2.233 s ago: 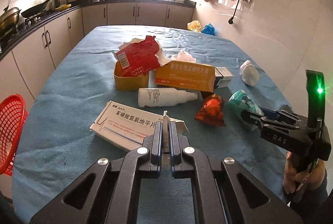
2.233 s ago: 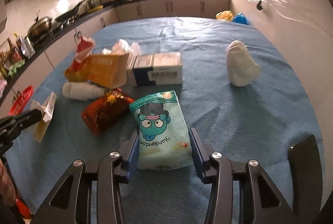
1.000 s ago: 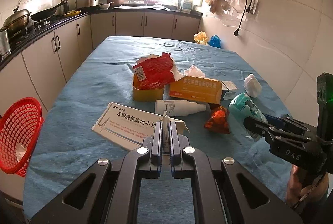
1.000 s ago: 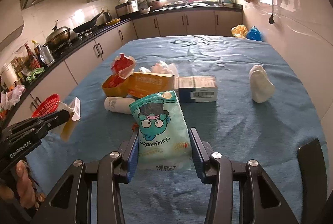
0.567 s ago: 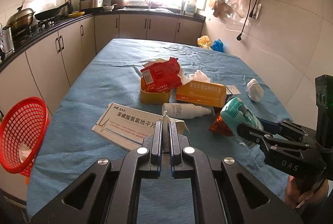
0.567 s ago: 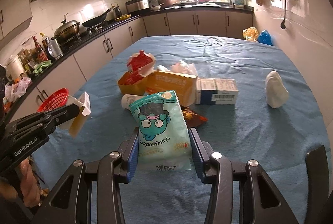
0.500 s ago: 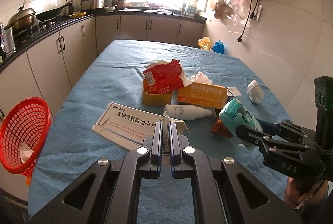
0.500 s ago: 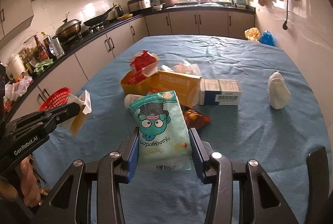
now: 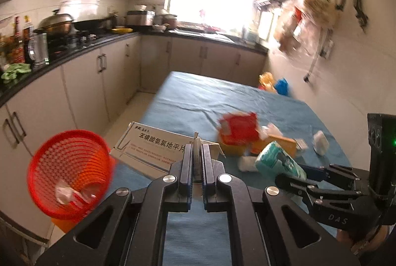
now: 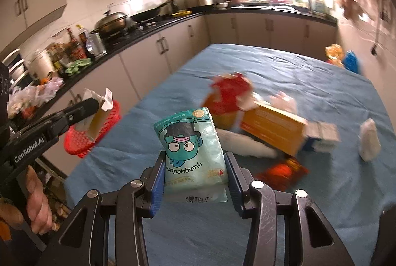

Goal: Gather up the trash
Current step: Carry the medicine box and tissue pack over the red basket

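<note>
Blue cloth covers the kitchen table (image 10: 321,98), litter heaped beyond both fingertips. Left gripper (image 9: 196,167) is clamped on a flattened white carton's (image 9: 153,147) flap, its long axis running leftward toward the red basket (image 9: 69,172), likely for dropping. Right gripper (image 10: 195,172) squeezes an upright teal packet (image 10: 193,142), length along the fingers.

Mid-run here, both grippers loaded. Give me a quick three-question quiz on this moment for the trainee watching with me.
1. True or false: the left gripper is shut on a flat white medicine box.
2. Which item does the right gripper hold? A) orange box B) teal cartoon pouch C) white bottle
3. Fill in: the red basket stands beside the ____ edge of the blue table as the left wrist view shows it.

Key: 1 true; 2 B; 3 left
</note>
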A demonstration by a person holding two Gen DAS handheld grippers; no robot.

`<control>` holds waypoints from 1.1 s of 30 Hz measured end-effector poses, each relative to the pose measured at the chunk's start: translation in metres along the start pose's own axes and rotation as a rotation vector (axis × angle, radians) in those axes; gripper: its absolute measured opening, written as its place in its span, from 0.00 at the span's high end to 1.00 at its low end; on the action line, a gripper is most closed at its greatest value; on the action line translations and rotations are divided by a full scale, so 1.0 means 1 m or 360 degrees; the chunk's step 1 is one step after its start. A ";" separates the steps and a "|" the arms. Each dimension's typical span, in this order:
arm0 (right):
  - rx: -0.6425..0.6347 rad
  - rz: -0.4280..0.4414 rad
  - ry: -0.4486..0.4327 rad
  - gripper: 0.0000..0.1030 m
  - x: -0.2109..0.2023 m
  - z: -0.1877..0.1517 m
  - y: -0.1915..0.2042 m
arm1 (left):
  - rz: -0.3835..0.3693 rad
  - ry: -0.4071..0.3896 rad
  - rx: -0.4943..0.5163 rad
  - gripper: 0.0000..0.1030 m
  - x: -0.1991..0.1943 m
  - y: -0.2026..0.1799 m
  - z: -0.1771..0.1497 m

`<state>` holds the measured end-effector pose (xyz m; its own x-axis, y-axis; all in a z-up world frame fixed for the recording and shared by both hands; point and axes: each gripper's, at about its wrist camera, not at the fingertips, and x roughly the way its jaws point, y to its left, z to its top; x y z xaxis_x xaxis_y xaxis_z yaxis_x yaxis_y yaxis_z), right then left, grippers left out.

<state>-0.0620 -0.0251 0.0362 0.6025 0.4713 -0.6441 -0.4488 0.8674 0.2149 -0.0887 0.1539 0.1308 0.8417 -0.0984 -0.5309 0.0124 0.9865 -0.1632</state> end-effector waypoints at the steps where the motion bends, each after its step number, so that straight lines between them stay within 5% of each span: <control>1: -0.0013 0.0019 0.0005 0.53 0.002 0.003 0.006 | 0.0023 -0.0017 -0.0019 0.95 -0.005 0.010 0.002; 8: -0.0114 0.0184 0.0061 0.53 0.030 0.030 0.063 | 0.0181 -0.0061 -0.0133 0.95 -0.025 0.077 0.004; 19: -0.0128 0.0413 0.0242 0.53 0.101 0.067 0.139 | 0.0293 0.0082 -0.0254 0.95 -0.006 0.165 -0.025; 33: -0.0046 0.0493 0.0454 0.51 0.191 0.077 0.182 | 0.0311 0.0164 -0.0267 0.95 0.028 0.195 -0.044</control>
<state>0.0223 0.2353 0.0083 0.2309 0.6426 -0.7306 -0.6006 0.6849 0.4126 -0.0862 0.3375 0.0478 0.7600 0.0705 -0.6460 -0.2418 0.9534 -0.1805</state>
